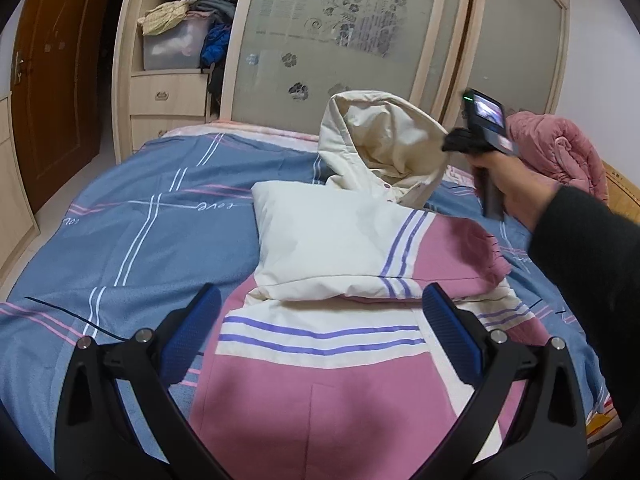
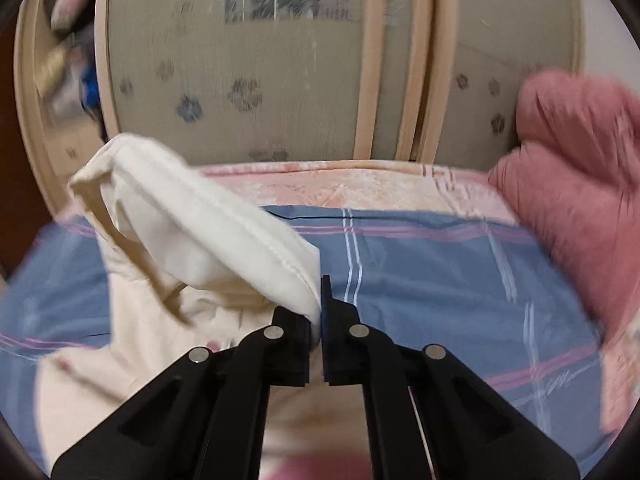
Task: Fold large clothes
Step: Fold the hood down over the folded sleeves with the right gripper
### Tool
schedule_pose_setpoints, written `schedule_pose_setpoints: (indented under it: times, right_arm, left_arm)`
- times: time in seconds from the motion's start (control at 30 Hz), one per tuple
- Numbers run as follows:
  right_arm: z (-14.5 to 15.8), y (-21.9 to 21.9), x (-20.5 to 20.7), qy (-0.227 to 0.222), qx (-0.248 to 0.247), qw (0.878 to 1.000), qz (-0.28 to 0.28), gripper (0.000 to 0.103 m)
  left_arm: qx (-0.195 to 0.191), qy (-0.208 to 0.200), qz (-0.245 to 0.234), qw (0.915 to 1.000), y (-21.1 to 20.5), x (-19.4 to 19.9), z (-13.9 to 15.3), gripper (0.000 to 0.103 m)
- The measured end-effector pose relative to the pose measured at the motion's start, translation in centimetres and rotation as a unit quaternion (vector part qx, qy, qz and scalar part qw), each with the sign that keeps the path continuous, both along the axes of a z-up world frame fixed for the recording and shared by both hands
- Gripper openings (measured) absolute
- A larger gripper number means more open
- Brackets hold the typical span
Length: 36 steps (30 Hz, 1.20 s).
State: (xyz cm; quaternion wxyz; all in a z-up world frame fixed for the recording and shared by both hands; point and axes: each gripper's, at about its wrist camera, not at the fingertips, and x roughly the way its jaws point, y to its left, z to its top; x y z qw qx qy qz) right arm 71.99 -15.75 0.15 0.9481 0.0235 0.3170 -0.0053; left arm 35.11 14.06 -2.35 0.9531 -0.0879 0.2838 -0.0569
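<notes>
A cream and pink padded jacket with purple stripes lies on the bed, sleeves folded across its body. Its cream hood is lifted off the bed. My right gripper is shut on the hood's edge and holds it up; in the right wrist view the hood hangs left from the shut gripper. My left gripper is open and empty, hovering above the jacket's striped middle.
The bed has a blue checked cover. A pink quilted garment is heaped at the far right, and also shows in the right wrist view. A wardrobe with sliding doors stands behind the bed, its open shelves stuffed with clothes.
</notes>
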Motion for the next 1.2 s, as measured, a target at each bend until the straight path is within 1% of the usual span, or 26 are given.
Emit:
schedule_pose_setpoints:
  times: [0.1,0.13,0.2,0.27,0.3,0.4,0.43,0.53,0.63,0.67,0.7,0.73,0.77,0.8,0.83,0.9,0.97,1.07,1.1,1.13,1.2]
  right_arm:
    - [-0.6,-3.7,-4.3,-0.011,0.073,0.997,-0.003,0.003]
    - [-1.0,-4.5,-5.3,-0.011,0.083,0.996,-0.007,0.003]
    - [-3.0,-6.1,-7.7,-0.006,0.100,0.995,-0.017,0.003]
    - [-6.0,-7.5,-9.2,0.015,0.113,0.993,-0.029,0.003]
    - [-7.5,-8.0,-9.6,0.027,0.119,0.992,-0.037,0.003]
    - [-10.7,-8.5,-10.1,0.051,0.137,0.988,-0.051,0.003]
    - [-11.2,-8.6,-10.1,0.051,0.146,0.986,-0.054,0.003]
    - [-10.8,-8.7,-9.9,0.044,0.163,0.985,-0.043,0.004]
    - [-9.5,-8.3,-10.0,0.033,0.145,0.988,-0.038,0.004]
    - [-9.1,-8.1,-9.9,0.034,0.141,0.989,-0.038,0.012]
    - [-9.0,-8.1,-10.1,0.038,0.138,0.989,-0.041,0.031]
    - [-8.7,-7.9,-10.4,0.040,0.133,0.989,-0.043,0.045]
    - [-8.6,-8.0,-10.7,0.035,0.130,0.990,-0.046,0.071]
    - [-8.2,-7.9,-11.9,0.011,0.124,0.991,-0.046,0.078]
    - [-7.9,-7.7,-12.7,-0.005,0.116,0.992,-0.043,0.078]
    - [-7.3,-6.9,-15.0,-0.022,0.109,0.993,-0.033,0.079]
    - [-6.8,-5.9,-17.3,-0.039,0.124,0.991,-0.014,0.079]
    - [-6.3,-2.4,-19.5,-0.047,0.130,0.989,0.046,0.079]
    - [-6.3,-1.0,-19.5,-0.039,0.147,0.986,0.069,0.079]
    - [-6.4,-0.3,-18.9,-0.024,0.178,0.980,0.085,0.078]
    - [-6.8,0.0,-17.0,0.009,0.248,0.965,0.089,0.078]
  left_arm:
    - [0.002,-0.004,-0.005,1.0000,-0.4,-0.5,0.4,0.101]
    - [0.004,-0.005,-0.006,1.0000,-0.6,-0.7,0.5,0.101]
    - [0.004,-0.006,-0.008,0.9999,-0.8,-0.9,0.7,0.101]
    - [0.000,-0.008,-0.010,0.9999,-0.8,-1.1,0.9,0.101]
    - [-0.002,-0.008,-0.013,0.9999,-0.8,-1.2,0.9,0.101]
    - [-0.006,0.000,-0.017,0.9998,-0.9,-1.3,0.6,0.101]
    - [-0.006,0.003,-0.017,0.9998,-0.8,-1.3,0.4,0.101]
    - [-0.006,0.005,-0.019,0.9998,-0.8,-1.6,0.0,0.101]
    - [-0.018,0.001,-0.021,0.9996,-0.3,-1.6,-0.5,0.101]
    - [-0.029,0.006,-0.017,0.9994,0.1,-1.4,-0.8,0.101]
    - [-0.037,0.014,-0.010,0.9992,0.5,-1.1,-1.0,0.101]
    - [-0.045,0.020,-0.004,0.9988,0.9,-0.9,-1.2,0.101]
    - [-0.051,0.023,0.000,0.9984,1.1,-0.8,-1.3,0.101]
    - [-0.059,0.024,0.002,0.9980,1.3,-0.8,-1.4,0.101]
    - [-0.063,0.024,0.003,0.9977,1.5,-0.8,-1.4,0.101]
    - [-0.066,0.021,0.002,0.9976,1.8,-0.8,-1.4,0.101]
    - [-0.065,0.021,0.002,0.9977,1.9,-0.7,-1.5,0.101]
    - [-0.064,0.025,0.001,0.9977,1.9,-0.5,-1.7,0.101]
    - [-0.064,0.027,0.001,0.9976,2.0,-0.5,-1.8,0.101]
    - [-0.065,0.029,0.001,0.9975,2.1,-0.5,-1.9,0.101]
    - [-0.070,0.033,-0.001,0.9970,2.1,-0.4,-2.0,0.101]
